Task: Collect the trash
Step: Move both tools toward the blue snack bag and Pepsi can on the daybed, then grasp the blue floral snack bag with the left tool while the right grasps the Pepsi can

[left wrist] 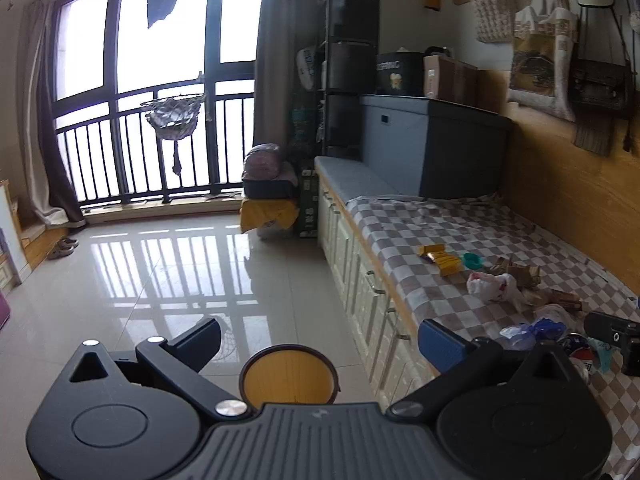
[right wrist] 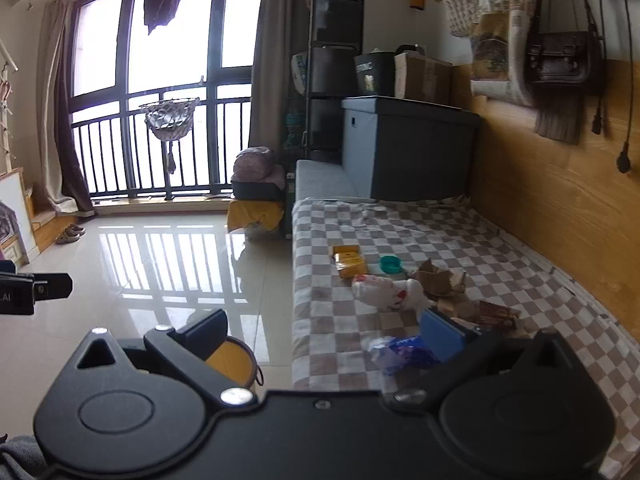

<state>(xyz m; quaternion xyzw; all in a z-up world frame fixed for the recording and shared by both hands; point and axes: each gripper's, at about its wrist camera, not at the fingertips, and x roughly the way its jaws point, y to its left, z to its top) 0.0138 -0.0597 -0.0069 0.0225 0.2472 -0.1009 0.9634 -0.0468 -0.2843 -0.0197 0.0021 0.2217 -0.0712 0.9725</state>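
Trash lies on a checkered cloth [right wrist: 360, 232] over a low bench: a yellow packet [right wrist: 349, 262], a teal cap [right wrist: 390, 264], a white plastic bag [right wrist: 384, 290], crumpled brown paper [right wrist: 440, 278] and a blue wrapper [right wrist: 400, 350]. The same litter shows in the left wrist view, with the white bag [left wrist: 494, 286] and yellow packet [left wrist: 442, 258]. A round yellow bin [left wrist: 289, 374] stands on the floor beside the bench; it also shows in the right wrist view [right wrist: 232, 362]. My left gripper [left wrist: 320, 340] is open and empty above the bin. My right gripper [right wrist: 324, 334] is open and empty over the bench's near edge.
White drawers [left wrist: 360, 280] run under the bench. A grey storage box [right wrist: 408, 148] sits at its far end, bags hang on the wooden wall [right wrist: 560, 200]. A yellow-draped stool with bundles [left wrist: 270, 200] stands by the window. Glossy tiled floor [left wrist: 160, 280] stretches left.
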